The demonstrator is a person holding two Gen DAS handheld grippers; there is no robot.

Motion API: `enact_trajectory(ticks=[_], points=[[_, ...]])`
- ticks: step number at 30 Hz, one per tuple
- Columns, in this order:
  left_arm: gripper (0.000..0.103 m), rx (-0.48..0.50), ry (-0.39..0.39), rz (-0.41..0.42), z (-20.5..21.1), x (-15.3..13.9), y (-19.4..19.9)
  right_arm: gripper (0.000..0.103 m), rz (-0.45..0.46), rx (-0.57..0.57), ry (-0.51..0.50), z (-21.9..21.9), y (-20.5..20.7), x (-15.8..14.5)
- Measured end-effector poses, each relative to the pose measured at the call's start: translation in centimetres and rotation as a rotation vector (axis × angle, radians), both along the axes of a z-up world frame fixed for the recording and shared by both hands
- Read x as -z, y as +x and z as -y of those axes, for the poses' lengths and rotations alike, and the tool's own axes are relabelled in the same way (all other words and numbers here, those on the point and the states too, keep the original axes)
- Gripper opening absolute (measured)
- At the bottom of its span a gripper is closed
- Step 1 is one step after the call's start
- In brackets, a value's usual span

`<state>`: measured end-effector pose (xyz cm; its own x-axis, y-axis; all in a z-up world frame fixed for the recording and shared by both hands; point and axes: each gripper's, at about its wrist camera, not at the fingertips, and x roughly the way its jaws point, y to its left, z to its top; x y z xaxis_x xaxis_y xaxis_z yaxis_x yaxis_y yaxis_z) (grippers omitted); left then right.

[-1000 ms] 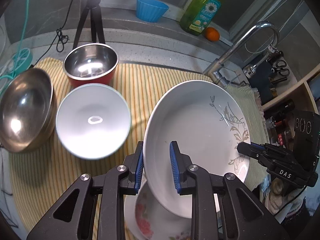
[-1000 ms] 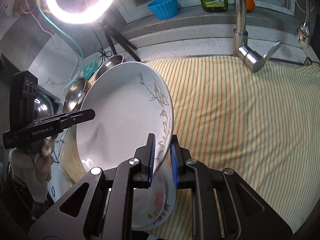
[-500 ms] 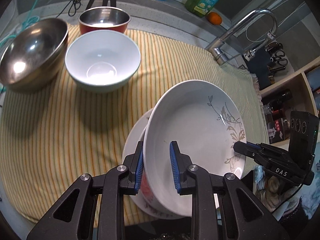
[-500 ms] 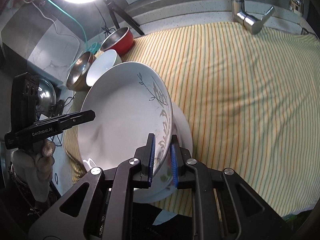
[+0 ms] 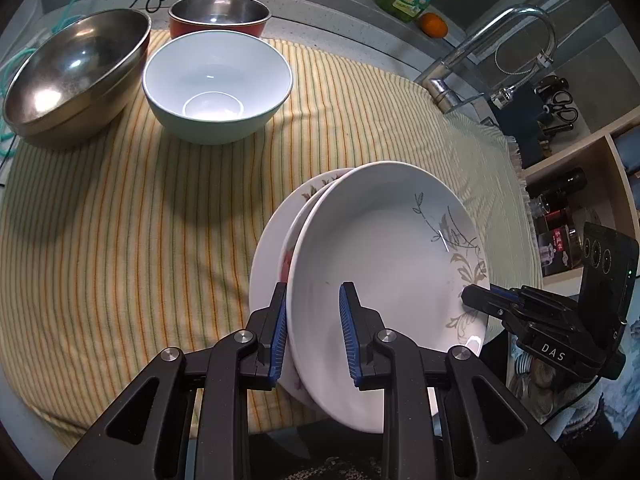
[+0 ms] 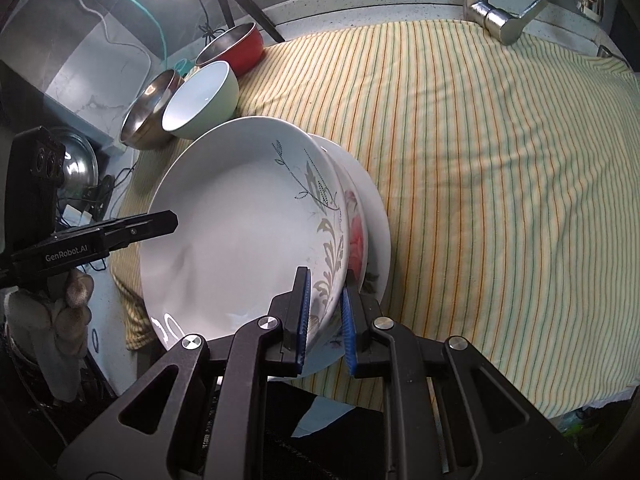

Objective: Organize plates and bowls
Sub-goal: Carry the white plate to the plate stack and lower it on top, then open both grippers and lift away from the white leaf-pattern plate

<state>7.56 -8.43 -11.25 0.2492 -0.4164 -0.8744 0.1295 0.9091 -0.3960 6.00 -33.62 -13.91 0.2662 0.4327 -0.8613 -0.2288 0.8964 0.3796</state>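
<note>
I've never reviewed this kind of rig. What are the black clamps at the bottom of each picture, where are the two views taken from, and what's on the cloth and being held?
There is no robot here: a person holds a two-finger clamp tool in each hand, and each tool carries a wide-angle camera looking along its fingers. One picture is from the left gripper, the other from the right gripper; each also sees the other tool from the side.

Both grippers pinch opposite rims of the leaf-patterned plate, held tilted just above a stack of two plates: the flowered plate and the plain white plate.

These sit on a striped cloth. At its far end are a white bowl, a large steel bowl and a red bowl.
</note>
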Motion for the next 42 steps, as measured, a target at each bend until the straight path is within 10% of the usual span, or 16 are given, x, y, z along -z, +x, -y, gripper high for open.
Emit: enact_trajectory(ticks=[42], points=[[0.023, 0.032, 0.075, 0.019, 0.5, 0.1, 0.3, 0.032, 0.052, -0.061, -0.188, -2.3, -0.1, 0.4]])
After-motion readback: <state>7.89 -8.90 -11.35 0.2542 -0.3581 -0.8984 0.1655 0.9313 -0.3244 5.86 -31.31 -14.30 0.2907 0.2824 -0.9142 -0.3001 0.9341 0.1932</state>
